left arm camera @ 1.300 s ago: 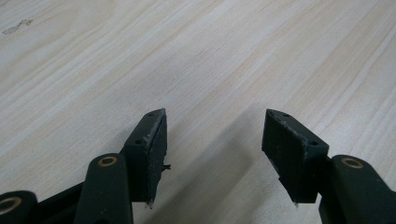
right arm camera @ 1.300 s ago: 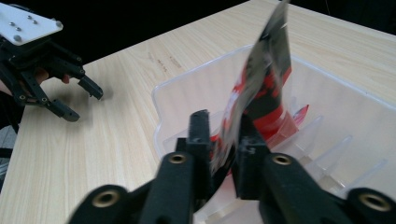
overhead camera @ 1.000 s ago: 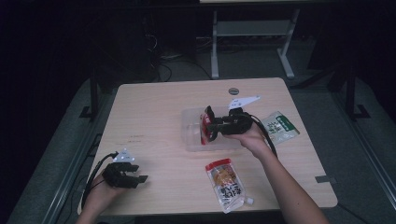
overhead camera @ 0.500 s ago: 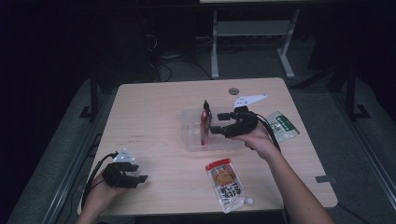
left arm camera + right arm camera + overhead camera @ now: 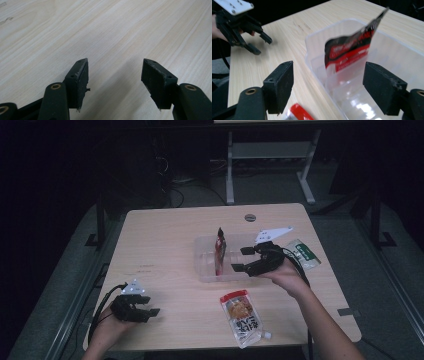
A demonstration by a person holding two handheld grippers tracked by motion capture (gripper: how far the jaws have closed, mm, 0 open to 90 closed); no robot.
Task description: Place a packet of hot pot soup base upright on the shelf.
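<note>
A red and black pouch stands upright on its edge in a clear plastic container at mid-table. My right gripper hovers just right of it, over the container's right half. Its jaws have just been opening and are open now. In the right gripper view the pouch stands free beyond the pads of my right gripper, touching neither. My left gripper rests open near the table's front left corner. In its own view the left gripper has bare wood between its jaws.
An orange snack pouch lies flat in front of the container, near the front edge. A green and white packet lies right of the right hand. A round grommet sits at the table's far side. Dark floor and a desk frame lie beyond.
The right gripper let go of the red pouch and drew back to the right with its jaws spread. The pouch went from low in the container to standing upright. The left gripper stayed put.
</note>
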